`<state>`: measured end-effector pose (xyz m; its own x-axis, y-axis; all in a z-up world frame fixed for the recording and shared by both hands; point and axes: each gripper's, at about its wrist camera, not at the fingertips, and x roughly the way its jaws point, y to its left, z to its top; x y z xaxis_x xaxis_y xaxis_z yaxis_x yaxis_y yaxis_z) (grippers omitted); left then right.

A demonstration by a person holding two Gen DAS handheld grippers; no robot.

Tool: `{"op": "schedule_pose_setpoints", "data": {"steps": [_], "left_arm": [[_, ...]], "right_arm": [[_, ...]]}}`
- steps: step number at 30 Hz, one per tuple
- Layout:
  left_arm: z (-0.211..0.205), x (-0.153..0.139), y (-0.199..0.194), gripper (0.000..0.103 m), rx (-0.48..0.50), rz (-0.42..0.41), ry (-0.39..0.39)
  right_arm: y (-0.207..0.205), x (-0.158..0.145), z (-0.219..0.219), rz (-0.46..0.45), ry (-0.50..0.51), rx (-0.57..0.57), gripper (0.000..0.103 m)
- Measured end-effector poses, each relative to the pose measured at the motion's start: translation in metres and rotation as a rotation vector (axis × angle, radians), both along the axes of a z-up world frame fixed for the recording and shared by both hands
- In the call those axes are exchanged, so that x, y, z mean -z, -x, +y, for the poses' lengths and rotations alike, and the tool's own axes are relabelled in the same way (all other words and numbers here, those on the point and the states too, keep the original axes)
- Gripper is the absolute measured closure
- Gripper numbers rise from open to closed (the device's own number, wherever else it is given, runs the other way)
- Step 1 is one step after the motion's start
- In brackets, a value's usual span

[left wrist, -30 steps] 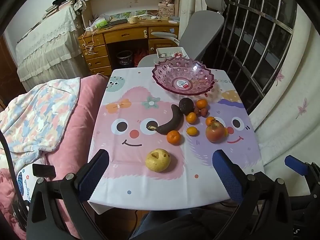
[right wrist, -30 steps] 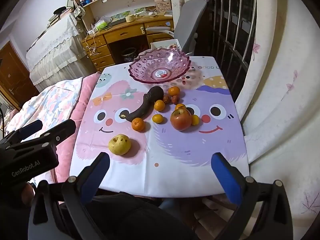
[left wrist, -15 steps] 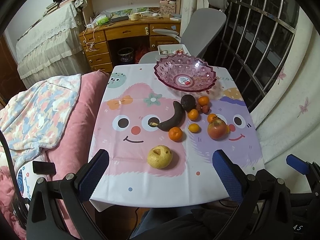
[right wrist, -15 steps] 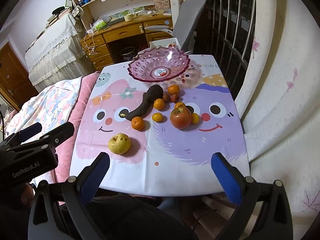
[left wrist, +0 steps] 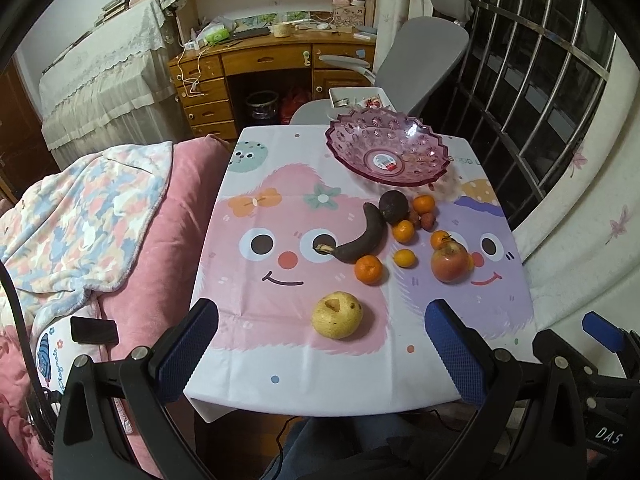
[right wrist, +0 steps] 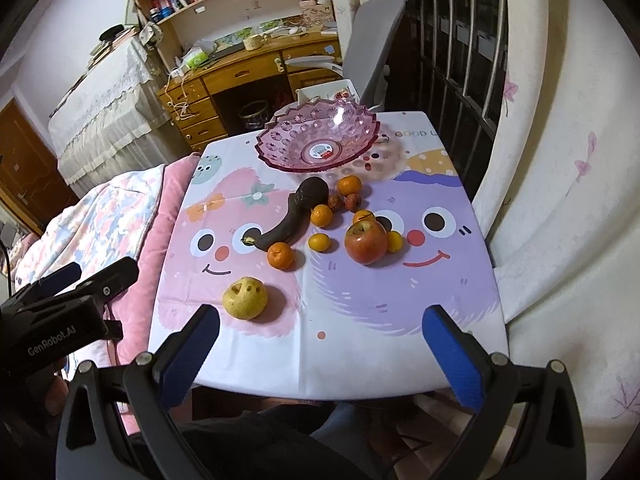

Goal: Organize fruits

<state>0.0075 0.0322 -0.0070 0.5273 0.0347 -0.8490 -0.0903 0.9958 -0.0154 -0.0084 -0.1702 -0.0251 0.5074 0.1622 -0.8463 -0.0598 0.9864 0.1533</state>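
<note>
Both grippers hang above the near edge of the table, jaws spread wide and holding nothing: the left gripper (left wrist: 320,344) faces the yellow pear (left wrist: 337,314), the right gripper (right wrist: 320,344) looks over the whole spread. The fruit lies loose on the cartoon tablecloth (right wrist: 400,304); the pink plastic bowl (right wrist: 318,142) at the far end holds none. The pear sits nearest, apart from the rest. It looks firm and fairly heavy, so a grip across its widest part should hold. The blackened banana (left wrist: 362,236) is probably soft and needs a light squeeze mid-length. The red apple (right wrist: 366,243) is smooth and may slip. The tangerine (right wrist: 280,256) gives slightly.
</note>
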Motion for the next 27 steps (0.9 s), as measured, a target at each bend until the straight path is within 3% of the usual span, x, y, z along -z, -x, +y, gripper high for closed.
{"op": "schedule_pose_setpoints", "data": {"steps": [7,11,14,21,27], "left_arm": [[0.016,0.015,-0.014,0.0,0.035,0.044,0.036],[0.028,0.033,-0.023,0.0,0.064,0.061,0.098],[0.031,0.046,-0.029,0.0,0.076,0.063,0.095],[0.039,0.067,-0.042,0.0,0.077,0.066,0.124],[0.042,0.097,-0.05,0.001,0.059,0.133,0.141]], "right_arm": [[-0.004,0.008,0.01,0.018,0.0,0.04,0.001],[-0.009,0.013,0.013,0.02,-0.032,0.071,0.001],[-0.01,0.018,0.016,0.001,-0.037,0.1,0.001],[-0.013,0.03,0.021,-0.057,0.014,0.155,0.001],[-0.017,0.046,0.02,-0.101,0.067,0.165,0.001]]}}
